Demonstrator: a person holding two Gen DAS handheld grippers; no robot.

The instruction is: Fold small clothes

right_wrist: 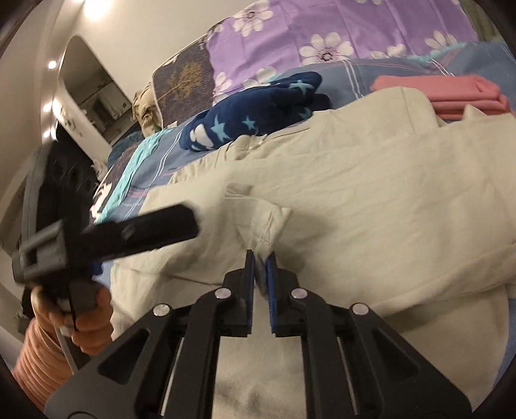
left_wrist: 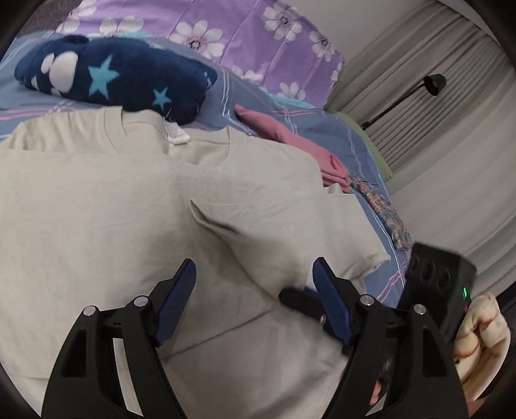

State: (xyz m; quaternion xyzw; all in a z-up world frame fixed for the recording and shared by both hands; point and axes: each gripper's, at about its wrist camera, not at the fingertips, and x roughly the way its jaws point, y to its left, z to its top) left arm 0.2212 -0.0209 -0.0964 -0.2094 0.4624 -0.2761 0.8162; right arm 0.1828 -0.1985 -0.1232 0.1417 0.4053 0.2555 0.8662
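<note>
A beige T-shirt (left_wrist: 129, 199) lies spread on the bed, collar toward the pillows, with one sleeve folded in over the body. My left gripper (left_wrist: 254, 270) is open and empty, hovering just above the shirt's middle. My right gripper (right_wrist: 260, 258) is shut on a pinched fold of the beige T-shirt (right_wrist: 371, 199) near its sleeve seam. The right gripper's body and the hand holding it show at the right edge of the left wrist view (left_wrist: 438, 283). The left gripper shows blurred at the left of the right wrist view (right_wrist: 106, 235).
A dark blue fleece item with stars (left_wrist: 113, 77) lies above the collar. A folded pink garment (left_wrist: 290, 135) and a floral cloth (left_wrist: 383, 209) lie on the blue plaid sheet (left_wrist: 322, 125). A purple flowered pillow (left_wrist: 225, 29) is behind. Curtains (left_wrist: 435, 154) hang right.
</note>
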